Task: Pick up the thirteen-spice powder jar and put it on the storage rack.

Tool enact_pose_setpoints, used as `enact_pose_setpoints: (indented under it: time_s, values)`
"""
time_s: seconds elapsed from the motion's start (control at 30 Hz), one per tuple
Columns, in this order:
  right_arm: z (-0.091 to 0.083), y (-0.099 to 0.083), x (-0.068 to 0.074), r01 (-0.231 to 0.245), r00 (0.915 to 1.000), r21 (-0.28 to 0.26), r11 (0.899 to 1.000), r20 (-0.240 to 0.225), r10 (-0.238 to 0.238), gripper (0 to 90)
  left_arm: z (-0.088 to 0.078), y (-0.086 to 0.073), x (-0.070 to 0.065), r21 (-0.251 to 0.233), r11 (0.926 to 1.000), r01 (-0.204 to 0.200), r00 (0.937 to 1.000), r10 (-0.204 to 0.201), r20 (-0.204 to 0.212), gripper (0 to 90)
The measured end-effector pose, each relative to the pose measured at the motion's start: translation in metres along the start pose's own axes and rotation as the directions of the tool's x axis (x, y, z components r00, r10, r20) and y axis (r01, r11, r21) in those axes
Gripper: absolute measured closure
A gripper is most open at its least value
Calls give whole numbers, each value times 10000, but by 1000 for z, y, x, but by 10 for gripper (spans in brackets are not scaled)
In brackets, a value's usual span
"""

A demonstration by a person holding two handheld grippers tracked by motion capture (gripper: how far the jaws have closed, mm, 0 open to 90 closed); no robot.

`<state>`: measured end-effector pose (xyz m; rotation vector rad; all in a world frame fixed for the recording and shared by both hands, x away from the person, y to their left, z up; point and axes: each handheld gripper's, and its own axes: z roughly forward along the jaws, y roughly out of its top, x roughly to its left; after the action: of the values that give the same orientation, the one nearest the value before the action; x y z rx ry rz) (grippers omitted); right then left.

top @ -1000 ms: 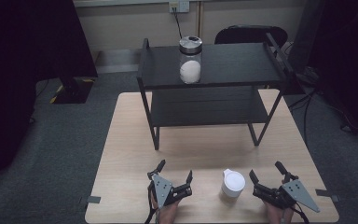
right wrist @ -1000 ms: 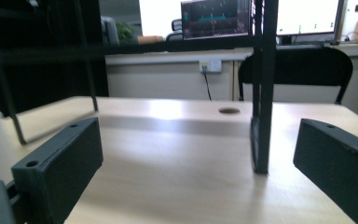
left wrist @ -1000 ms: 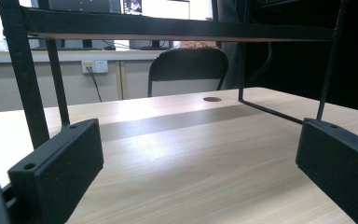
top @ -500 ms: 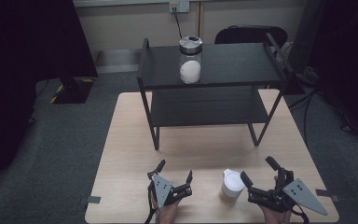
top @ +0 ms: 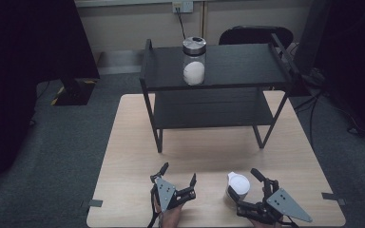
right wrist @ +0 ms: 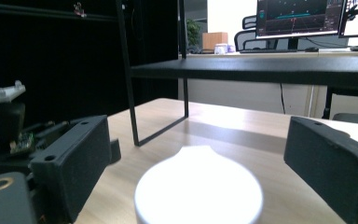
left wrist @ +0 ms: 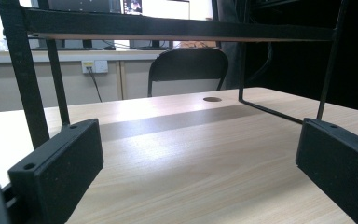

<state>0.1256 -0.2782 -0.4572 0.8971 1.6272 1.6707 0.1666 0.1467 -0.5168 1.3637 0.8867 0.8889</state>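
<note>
A white lidded cup (top: 237, 186) stands near the table's front edge, right of centre. My right gripper (top: 247, 190) is open and turned left, with one jaw on each side of the cup. In the right gripper view the cup's white lid (right wrist: 198, 193) sits low between the two black jaws, apart from both. My left gripper (top: 178, 174) rests open on the table left of the cup, pointing at the shelf, with only bare tabletop (left wrist: 198, 163) between its jaws. A glass jar (top: 193, 61) with a metal lid and white contents stands on the shelf's top level.
A black two-level shelf (top: 247, 71) stands across the far half of the wooden table (top: 209, 152); its thin legs (top: 158, 137) come down at mid-table. A black chair (top: 256, 34) stands behind it. The left gripper's body (right wrist: 0, 116) shows at the left of the right gripper view.
My right gripper has swung left towards the white cup, and its jaws now stand on either side of it. The left gripper and the jar have not moved.
</note>
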Motion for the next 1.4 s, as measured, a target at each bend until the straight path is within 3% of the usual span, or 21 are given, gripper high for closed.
enact_pose_setpoints:
  time_s: [0.4, 0.73, 1.17, 1.4]
  values:
    - [1, -17, 3, 178, 9998, 678, 9975, 91, -185, 172, 0, 0, 1, -1, 10000, 2, 10000, -2, 28, 2]
    - [4, -17, 1, 227, 9997, 1010, 9946, 69, -235, 294, 0, 0, 1, 1, 10000, 1, 10000, -1, 28, 2]
    - [4, -15, 2, 418, 9991, 1071, 9934, 17, -422, 303, 0, 0, 1, 1, 10000, 2, 10000, -2, 28, 2]
    - [5, -12, 1, 260, 9997, 1133, 9932, -5, -262, 304, 0, 0, 1, 2, 10000, 2, 10000, -2, 27, 2]
